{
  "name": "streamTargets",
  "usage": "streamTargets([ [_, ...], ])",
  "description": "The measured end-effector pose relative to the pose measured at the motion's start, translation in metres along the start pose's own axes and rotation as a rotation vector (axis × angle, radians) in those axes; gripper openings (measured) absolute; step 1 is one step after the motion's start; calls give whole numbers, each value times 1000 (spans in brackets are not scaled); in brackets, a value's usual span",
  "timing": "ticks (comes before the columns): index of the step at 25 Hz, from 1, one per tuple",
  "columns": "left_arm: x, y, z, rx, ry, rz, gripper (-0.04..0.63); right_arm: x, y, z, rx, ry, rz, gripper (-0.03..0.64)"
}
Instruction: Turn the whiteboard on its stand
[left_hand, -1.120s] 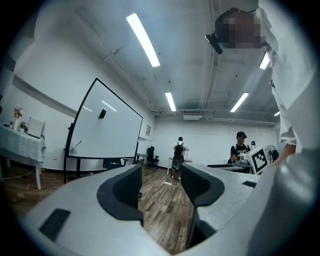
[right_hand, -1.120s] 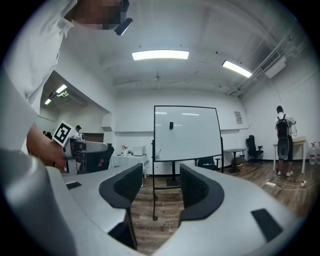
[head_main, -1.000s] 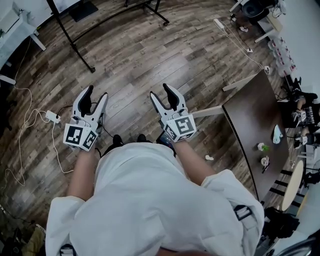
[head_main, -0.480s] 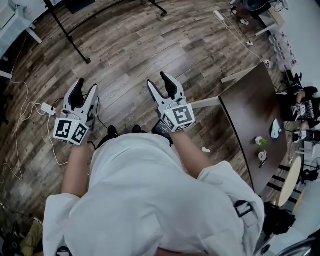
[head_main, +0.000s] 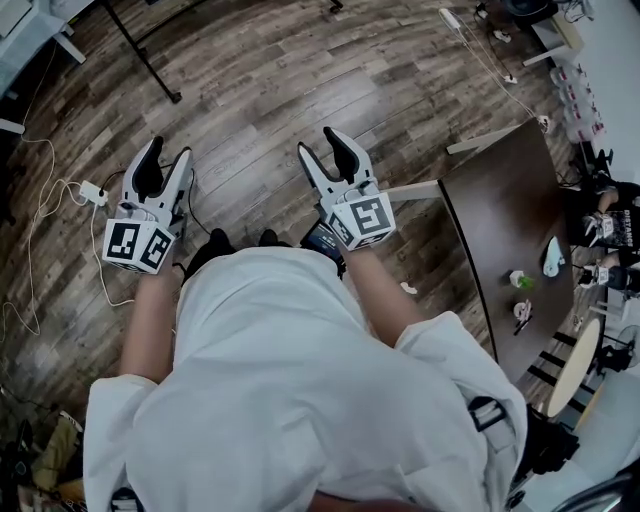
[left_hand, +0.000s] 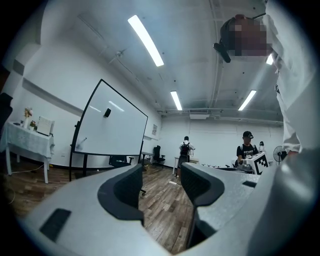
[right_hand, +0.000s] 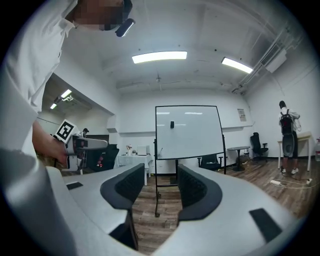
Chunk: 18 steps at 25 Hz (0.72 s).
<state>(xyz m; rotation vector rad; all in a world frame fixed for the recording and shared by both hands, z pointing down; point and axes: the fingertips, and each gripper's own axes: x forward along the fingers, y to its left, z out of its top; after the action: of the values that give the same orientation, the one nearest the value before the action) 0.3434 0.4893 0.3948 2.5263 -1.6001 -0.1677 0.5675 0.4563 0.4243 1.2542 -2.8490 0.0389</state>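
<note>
The whiteboard (right_hand: 187, 131) stands upright on its black wheeled stand some way ahead, straight in front in the right gripper view. In the left gripper view the whiteboard (left_hand: 114, 125) appears at an angle, to the left. Only the stand's black legs (head_main: 140, 50) show at the head view's top left. My left gripper (head_main: 165, 160) is held in front of my waist, open and empty. My right gripper (head_main: 325, 150) is beside it at the same height; its jaws are closing with nothing between them. Both grippers are far from the board.
A dark brown table (head_main: 510, 230) with small items stands close on my right. White cables and a power strip (head_main: 92, 190) lie on the wooden floor at the left. A white side table (left_hand: 25, 142) and standing people (left_hand: 186, 150) are farther off.
Both grippers have drifted a little to the left in the head view, and the stand's legs have slid toward the top edge. The right jaws look slightly narrower.
</note>
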Motion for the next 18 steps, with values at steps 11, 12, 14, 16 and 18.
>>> streamTargets([
  [11,-14,5,-23,42,63,77,242,9,-2,-11,22,6,23,239],
  [12,-13,8,-24,40,61,83,242,12,-1,-11,23,4,28,242],
  [14,-10,12,-26,39,59,87,242,17,-2,-10,22,1,33,249],
  [16,-4,16,-28,38,62,83,242,22,-5,-9,16,1,35,253],
  [18,3,20,-29,36,58,79,242,26,-9,-9,14,3,37,256],
])
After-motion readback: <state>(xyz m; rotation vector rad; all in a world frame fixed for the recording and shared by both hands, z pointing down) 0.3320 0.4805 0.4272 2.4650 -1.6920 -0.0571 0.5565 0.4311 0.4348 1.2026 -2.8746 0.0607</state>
